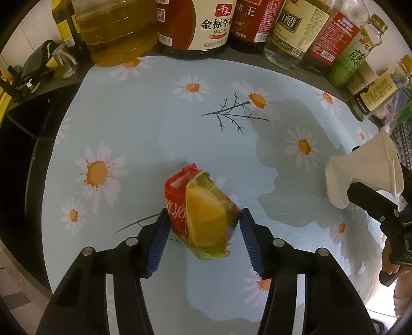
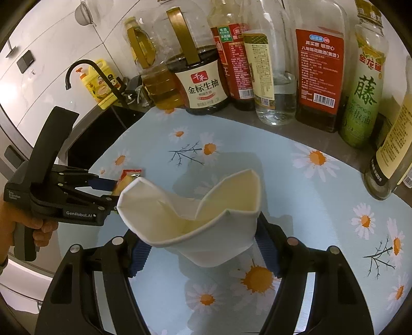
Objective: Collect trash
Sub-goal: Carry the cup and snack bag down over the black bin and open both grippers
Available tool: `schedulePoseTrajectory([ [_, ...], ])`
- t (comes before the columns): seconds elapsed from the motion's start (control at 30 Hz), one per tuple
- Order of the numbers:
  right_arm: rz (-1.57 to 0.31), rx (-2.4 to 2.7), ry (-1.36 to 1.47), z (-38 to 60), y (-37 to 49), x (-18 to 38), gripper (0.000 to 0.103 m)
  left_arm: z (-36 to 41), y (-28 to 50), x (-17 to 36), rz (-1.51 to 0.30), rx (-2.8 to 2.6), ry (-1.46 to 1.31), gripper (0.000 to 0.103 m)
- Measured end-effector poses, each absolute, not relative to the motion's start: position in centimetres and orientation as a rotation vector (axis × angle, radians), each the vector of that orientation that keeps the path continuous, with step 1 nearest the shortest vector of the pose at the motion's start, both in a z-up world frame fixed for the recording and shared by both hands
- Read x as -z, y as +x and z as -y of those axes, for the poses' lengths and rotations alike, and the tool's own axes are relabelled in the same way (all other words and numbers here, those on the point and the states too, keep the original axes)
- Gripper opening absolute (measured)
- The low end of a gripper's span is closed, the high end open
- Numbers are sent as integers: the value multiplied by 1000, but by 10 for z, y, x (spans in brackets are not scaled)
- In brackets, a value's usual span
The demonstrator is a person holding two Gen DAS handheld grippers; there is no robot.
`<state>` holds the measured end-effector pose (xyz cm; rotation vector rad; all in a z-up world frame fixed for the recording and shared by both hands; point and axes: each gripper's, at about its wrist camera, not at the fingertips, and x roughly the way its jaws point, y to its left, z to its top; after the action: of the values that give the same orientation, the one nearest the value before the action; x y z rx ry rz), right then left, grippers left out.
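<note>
A crinkled snack wrapper (image 1: 203, 216), glossy red and yellow-green plastic, lies on the daisy-print mat (image 1: 144, 123) covering the tabletop. The left gripper (image 1: 204, 219) points down over it, its ribbed blue fingers (image 1: 161, 239) touching the wrapper on both sides. To the right, the right gripper (image 2: 203, 247) clamps a crushed white paper cup (image 2: 195, 221), its rim folded into a V. Sauce and oil bottles (image 1: 195, 23) line the far edge.

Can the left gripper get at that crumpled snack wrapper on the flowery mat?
Probably yes: the left gripper already straddles the snack wrapper, pads at both sides, nothing in between.
</note>
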<state>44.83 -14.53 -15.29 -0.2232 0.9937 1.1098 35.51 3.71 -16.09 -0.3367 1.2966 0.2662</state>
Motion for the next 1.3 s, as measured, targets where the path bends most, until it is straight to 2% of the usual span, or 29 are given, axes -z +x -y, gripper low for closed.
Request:
schedulePoseTrajectory([
  [0.6, -987, -1108, -251, 144, 403, 147, 71, -25, 306, 136, -1230, -229, -339, 52],
  [1.3, -1013, -1019, -256, 144, 250, 142, 71, -25, 159, 127, -1180, -96, -343, 52],
])
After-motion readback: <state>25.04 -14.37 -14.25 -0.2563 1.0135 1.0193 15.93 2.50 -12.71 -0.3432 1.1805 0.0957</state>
